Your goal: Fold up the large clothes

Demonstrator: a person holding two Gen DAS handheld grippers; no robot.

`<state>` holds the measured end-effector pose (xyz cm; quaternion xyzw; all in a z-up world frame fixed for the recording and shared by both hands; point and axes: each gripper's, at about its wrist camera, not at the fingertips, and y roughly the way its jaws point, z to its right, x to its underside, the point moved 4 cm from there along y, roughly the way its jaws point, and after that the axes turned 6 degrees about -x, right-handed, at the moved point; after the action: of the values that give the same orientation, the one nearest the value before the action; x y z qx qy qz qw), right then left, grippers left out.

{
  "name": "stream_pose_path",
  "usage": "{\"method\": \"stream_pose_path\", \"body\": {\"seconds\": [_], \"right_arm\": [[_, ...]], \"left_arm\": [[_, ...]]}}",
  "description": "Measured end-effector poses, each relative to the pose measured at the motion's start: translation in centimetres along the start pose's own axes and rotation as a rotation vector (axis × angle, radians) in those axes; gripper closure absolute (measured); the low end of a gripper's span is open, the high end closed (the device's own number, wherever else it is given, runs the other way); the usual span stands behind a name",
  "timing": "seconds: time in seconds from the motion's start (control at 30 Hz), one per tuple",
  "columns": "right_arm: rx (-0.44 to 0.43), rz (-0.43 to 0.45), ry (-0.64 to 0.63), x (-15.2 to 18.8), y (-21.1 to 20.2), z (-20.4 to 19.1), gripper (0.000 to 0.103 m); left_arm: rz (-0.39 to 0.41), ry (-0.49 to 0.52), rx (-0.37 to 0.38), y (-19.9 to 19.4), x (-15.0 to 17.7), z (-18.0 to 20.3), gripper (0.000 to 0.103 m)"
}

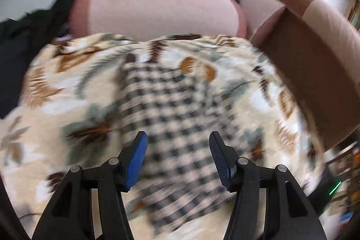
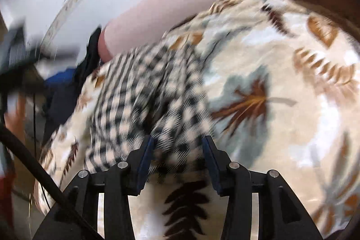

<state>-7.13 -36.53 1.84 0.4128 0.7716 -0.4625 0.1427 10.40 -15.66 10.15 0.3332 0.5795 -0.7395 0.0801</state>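
A black-and-cream checked garment (image 1: 171, 100) lies rumpled in a long strip on a cream blanket with brown and grey leaf prints (image 1: 67, 93). My left gripper (image 1: 178, 135) hovers over the near part of the garment, blue pads wide apart, nothing pinched. In the right wrist view the same garment (image 2: 126, 91) runs from upper middle down to my right gripper (image 2: 178, 138). Its jaws stand apart with a bunched end of the checked cloth seen between the fingers, and the pads do not press on it. Both pictures are motion-blurred.
The blanket (image 2: 281, 82) covers a sofa seat with a pink back cushion (image 1: 157, 6) behind and a brown armrest (image 1: 315, 60) on the right. A black cloth (image 1: 22, 37) lies at the left end. A dark cable (image 2: 33, 163) crosses the right view's lower left.
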Motion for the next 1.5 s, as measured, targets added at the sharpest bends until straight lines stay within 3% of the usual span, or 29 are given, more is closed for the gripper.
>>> {"method": "stream_pose_path", "body": {"seconds": [0.1,0.2,0.4,0.43,0.47,0.5,0.6,0.67,0.73,0.8,0.87,0.9,0.97,1.1,1.2,1.37,1.5], "right_arm": [[-0.067,0.011,0.013,-2.0,-0.3,-1.4,0.053],[-0.175,-0.077,-0.01,-4.3,3.8,-3.2,0.045],[-0.11,-0.283,-0.03,-5.2,14.3,-3.8,0.045],[-0.123,-0.292,-0.033,-5.2,14.8,-4.1,0.05],[-0.148,-0.308,-0.036,-5.4,15.0,-4.6,0.08],[-0.169,-0.314,-0.036,-6.1,14.9,-5.1,0.086],[-0.201,-0.217,-0.066,-7.9,11.9,-5.9,0.09],[-0.178,-0.158,-0.071,-8.7,9.8,-5.3,0.09],[-0.08,-0.124,-0.079,-8.9,8.9,-3.4,0.09],[-0.01,-0.164,-0.069,-8.0,10.0,-1.4,0.09],[0.011,-0.228,-0.06,-6.5,11.2,0.1,0.084],[0.007,-0.236,-0.063,-6.0,11.1,0.7,0.075],[-0.022,-0.198,-0.045,-6.2,9.7,1.3,0.062],[-0.072,-0.143,-0.016,-6.9,6.8,2.7,0.04],[-0.113,-0.182,0.012,-6.6,7.8,3.3,0.034],[-0.148,-0.244,0.081,-4.3,9.0,3.7,0.033],[-0.165,-0.078,0.054,-3.8,4.7,2.0,0.033]], "left_arm": [[0.002,-0.015,-0.02,-1.0,3.1,-1.7,0.047],[-0.012,-0.082,0.009,-1.6,6.0,-3.1,0.047],[-0.02,-0.156,0.008,-1.9,9.5,-4.3,0.047],[-0.02,-0.154,-0.002,-1.8,9.7,-4.4,0.047],[-0.021,-0.15,-0.015,-1.7,9.9,-4.3,0.047],[-0.021,-0.143,-0.029,-1.5,9.9,-4.3,0.047],[-0.016,-0.14,-0.037,-1.0,9.5,-4.0,0.047],[-0.027,-0.137,-0.029,0.0,9.2,-3.7,0.047],[-0.042,-0.127,-0.021,1.0,9.0,-3.0,0.047],[-0.059,-0.114,-0.012,2.1,9.0,-2.1,0.047],[-0.076,-0.105,0.004,3.2,9.0,-1.3,0.047],[-0.084,-0.102,0.012,3.6,9.0,-1.0,0.047],[-0.082,-0.103,0.03,4.0,8.9,-0.7,0.046],[-0.066,-0.144,0.086,4.5,8.6,-0.9,0.034],[-0.097,-0.156,0.119,5.7,8.4,-1.1,0.031],[-0.173,-0.183,0.143,8.1,8.9,-1.5,0.031],[-0.163,-0.182,0.134,7.6,9.4,-1.6,0.031]]}}
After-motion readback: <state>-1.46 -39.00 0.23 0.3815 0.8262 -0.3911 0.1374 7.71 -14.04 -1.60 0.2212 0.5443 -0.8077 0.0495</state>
